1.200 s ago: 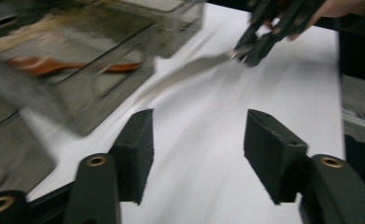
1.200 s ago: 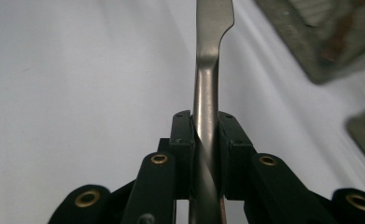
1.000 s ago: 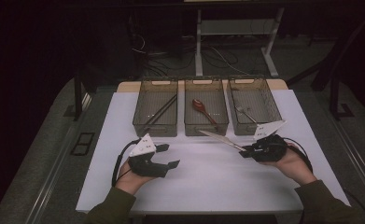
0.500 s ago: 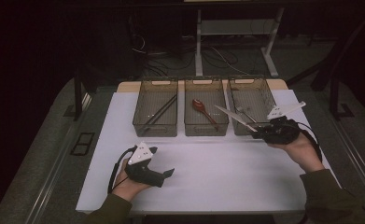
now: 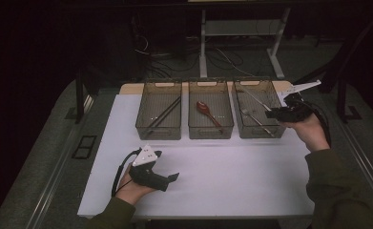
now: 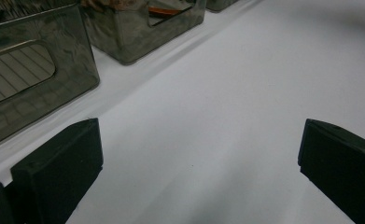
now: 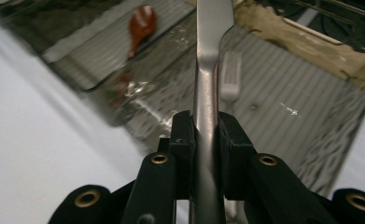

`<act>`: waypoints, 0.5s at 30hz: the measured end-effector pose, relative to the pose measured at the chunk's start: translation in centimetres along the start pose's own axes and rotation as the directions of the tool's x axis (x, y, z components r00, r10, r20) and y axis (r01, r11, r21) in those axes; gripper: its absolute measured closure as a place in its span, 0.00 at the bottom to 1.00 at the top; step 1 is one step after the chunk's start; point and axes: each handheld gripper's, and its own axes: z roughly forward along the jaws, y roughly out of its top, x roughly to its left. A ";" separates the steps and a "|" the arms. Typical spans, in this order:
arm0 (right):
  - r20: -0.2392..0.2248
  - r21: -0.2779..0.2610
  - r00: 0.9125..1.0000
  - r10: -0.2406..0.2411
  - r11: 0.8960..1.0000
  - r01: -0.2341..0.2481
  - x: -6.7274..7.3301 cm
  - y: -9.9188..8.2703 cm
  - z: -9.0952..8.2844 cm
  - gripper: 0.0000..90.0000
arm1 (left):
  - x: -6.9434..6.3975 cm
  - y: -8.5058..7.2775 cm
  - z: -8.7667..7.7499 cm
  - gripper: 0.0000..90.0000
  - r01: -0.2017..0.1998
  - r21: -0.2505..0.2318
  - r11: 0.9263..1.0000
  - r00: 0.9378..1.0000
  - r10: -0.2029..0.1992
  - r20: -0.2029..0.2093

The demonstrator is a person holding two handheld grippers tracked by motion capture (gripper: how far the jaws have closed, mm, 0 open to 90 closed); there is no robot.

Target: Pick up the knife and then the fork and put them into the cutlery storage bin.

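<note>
Steel catches the light first: we note a table knife clamped by its handle between the jaws of the right hand-held gripper, blade pointing away from the hand. In the high view the knife hangs over the rightmost of three smoky translucent bins, slanting up and left across that right bin. A fork lies on the ribbed floor of this bin, below the blade. We see the middle bin holding a reddish-brown spoon, and the left bin holding dark chopsticks laid diagonally. All three bins sit side by side at the far edge of the white surface.

Nearer the person, the left hand-held gripper rests low over the bare white surface, well apart from the bins. Its jaws have just been opening and now stand wide, with nothing between them. The left gripper view shows the left bin's wall close by at upper left.
</note>
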 end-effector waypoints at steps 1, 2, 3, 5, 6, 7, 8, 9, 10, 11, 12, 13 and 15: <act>0.006 0.003 1.000 0.011 1.000 -0.011 -0.3 0.2 0.2 0.86 | 0.0 0.0 0.0 0.00 0.000 -0.001 1.000 1.000 0.000 0.001; 0.012 0.009 1.000 0.021 1.000 -0.021 -0.6 0.4 0.4 0.86 | -0.1 0.0 0.0 0.00 -0.001 -0.001 1.000 1.000 0.001 0.003; 0.015 0.013 1.000 0.026 1.000 -0.026 -0.9 0.6 0.7 0.86 | -0.1 -0.1 0.0 0.00 -0.003 -0.001 1.000 1.000 0.003 0.006; 0.027 0.030 0.999 0.038 0.999 -0.039 -1.3 1.0 1.2 0.86 | -0.2 -0.1 0.0 0.00 -0.011 0.001 1.000 1.000 0.011 0.007; 0.029 0.041 0.999 0.043 0.998 -0.044 -1.5 1.2 1.5 0.86 | -0.2 -0.1 0.0 0.00 -0.011 0.001 1.000 1.000 0.011 0.007; 0.036 0.055 0.998 0.051 0.997 -0.053 -1.6 1.3 1.8 0.86 | -0.2 -0.1 0.0 0.00 -0.010 -0.001 1.000 1.000 0.010 0.011; 0.044 0.063 0.997 0.057 0.996 -0.059 -1.8 1.5 2.2 0.86 | -0.2 -0.1 0.0 0.00 -0.010 -0.002 1.000 1.000 0.010 0.012; 0.048 0.078 0.997 0.066 0.994 -0.070 -2.0 1.5 2.5 0.86 | -0.2 -0.1 -0.1 0.00 -0.009 -0.004 1.000 1.000 0.009 0.014; 0.054 0.092 0.996 0.071 0.993 -0.076 -2.1 1.6 2.8 0.86 | -0.2 -0.1 -0.1 0.00 -0.009 -0.003 1.000 1.000 0.009 0.016; 0.064 0.101 0.995 0.074 0.992 -0.080 -2.3 1.7 3.1 0.86 | -0.2 -0.1 -0.1 0.00 -0.010 -0.003 1.000 1.000 0.010 0.017; 0.070 0.111 0.994 0.082 0.990 -0.090 -2.4 1.7 3.4 0.86 | -0.2 -0.1 -0.1 0.00 -0.009 -0.003 1.000 1.000 0.009 0.018; 0.075 0.121 0.993 0.089 0.988 -0.097 -2.6 1.8 3.7 0.86 | -0.2 -0.1 -0.1 0.00 -0.008 -0.001 1.000 1.000 0.008 0.021; 0.085 0.135 0.991 0.101 0.984 -0.112 -2.9 1.7 4.3 0.86 | -0.2 -0.1 -0.1 0.00 -0.009 -0.004 1.000 1.000 0.009 0.023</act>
